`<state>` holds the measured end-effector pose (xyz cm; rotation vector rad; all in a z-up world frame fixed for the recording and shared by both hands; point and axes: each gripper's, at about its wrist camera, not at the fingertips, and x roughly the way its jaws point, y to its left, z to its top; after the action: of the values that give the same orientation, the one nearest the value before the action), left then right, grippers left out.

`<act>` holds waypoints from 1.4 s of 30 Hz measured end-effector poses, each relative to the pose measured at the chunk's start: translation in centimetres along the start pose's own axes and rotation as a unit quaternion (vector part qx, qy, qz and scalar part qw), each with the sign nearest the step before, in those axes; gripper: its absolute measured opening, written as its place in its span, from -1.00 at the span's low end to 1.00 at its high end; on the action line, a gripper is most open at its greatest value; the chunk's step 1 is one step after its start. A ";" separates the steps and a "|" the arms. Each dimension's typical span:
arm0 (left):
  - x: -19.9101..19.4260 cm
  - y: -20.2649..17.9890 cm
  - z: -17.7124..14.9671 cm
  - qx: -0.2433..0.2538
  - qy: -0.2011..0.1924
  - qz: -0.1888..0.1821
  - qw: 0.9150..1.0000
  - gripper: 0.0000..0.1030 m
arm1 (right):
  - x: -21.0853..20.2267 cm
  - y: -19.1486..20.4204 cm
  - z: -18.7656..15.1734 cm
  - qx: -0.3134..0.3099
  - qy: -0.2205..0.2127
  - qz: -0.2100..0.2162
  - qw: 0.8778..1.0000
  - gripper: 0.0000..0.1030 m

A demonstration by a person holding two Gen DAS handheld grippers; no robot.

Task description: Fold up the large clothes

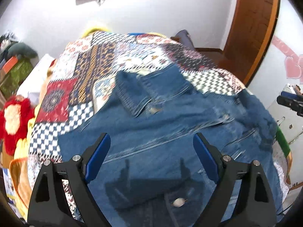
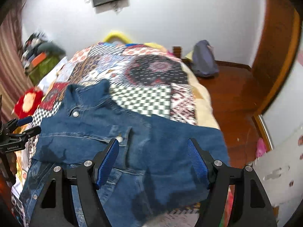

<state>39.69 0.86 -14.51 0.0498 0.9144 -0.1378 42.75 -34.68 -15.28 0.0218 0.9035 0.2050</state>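
Observation:
A blue denim jacket (image 1: 170, 124) lies spread on the patchwork quilt (image 1: 98, 64) of a bed, collar towards the far side. It also shows in the right wrist view (image 2: 117, 132), with one part folded across its right side. My left gripper (image 1: 151, 143) hovers above the jacket's body, open and empty. My right gripper (image 2: 153, 151) hovers above the jacket's right part, open and empty. The left gripper also shows in the right wrist view (image 2: 24, 125) at the bed's left edge.
The quilt (image 2: 147, 75) covers the bed. A red and cream plush toy (image 1: 13, 121) lies at the bed's left side. A grey-blue bag (image 2: 204, 60) sits on the wooden floor (image 2: 233, 94) to the right. A wooden door (image 1: 251, 26) is at the far right.

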 end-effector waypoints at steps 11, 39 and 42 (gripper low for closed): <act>5.4 -6.3 1.1 0.049 0.035 -0.038 0.997 0.73 | 1.7 -11.6 -6.3 0.181 0.066 -0.004 0.981 0.41; 10.7 -7.0 -1.8 0.029 0.114 -0.051 0.992 0.73 | 7.7 -18.8 -8.2 0.375 0.053 0.063 0.923 -0.49; 9.4 -6.4 -1.9 0.027 0.104 -0.049 0.993 0.73 | 6.0 -17.8 -7.0 0.367 0.024 0.072 0.927 -0.63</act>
<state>42.97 -6.25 -23.02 0.0702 1.1209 -0.2510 43.88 -51.49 -26.19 0.7854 0.9850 -0.0077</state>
